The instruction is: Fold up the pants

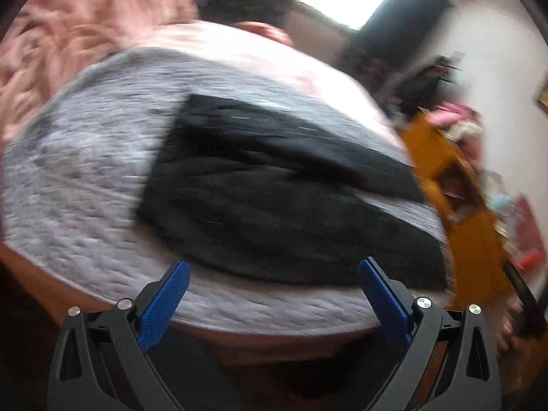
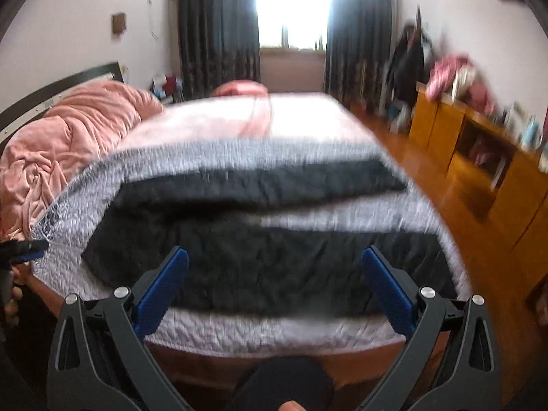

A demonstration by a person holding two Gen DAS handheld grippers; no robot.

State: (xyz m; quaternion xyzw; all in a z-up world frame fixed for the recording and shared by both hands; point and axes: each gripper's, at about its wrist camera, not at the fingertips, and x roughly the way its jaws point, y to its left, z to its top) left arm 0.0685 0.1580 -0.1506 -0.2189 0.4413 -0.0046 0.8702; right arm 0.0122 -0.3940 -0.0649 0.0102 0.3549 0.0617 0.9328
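Note:
Black pants (image 1: 274,198) lie spread flat on the grey quilted bed cover (image 1: 85,171), waist to the left and both legs running right. They also show in the right wrist view (image 2: 246,250), where a strip of cover separates the two legs. My left gripper (image 1: 274,267) is open and empty, hovering above the near edge of the bed just short of the pants. My right gripper (image 2: 274,257) is open and empty, held above the near leg. Both views are motion-blurred.
A pink duvet (image 2: 68,137) is heaped at the left by the headboard. A yellow wooden cabinet (image 2: 479,157) with clutter stands right of the bed across a wooden floor (image 2: 445,226). Dark curtains (image 2: 219,27) flank a bright window. The left gripper's tip (image 2: 30,250) shows at the left edge.

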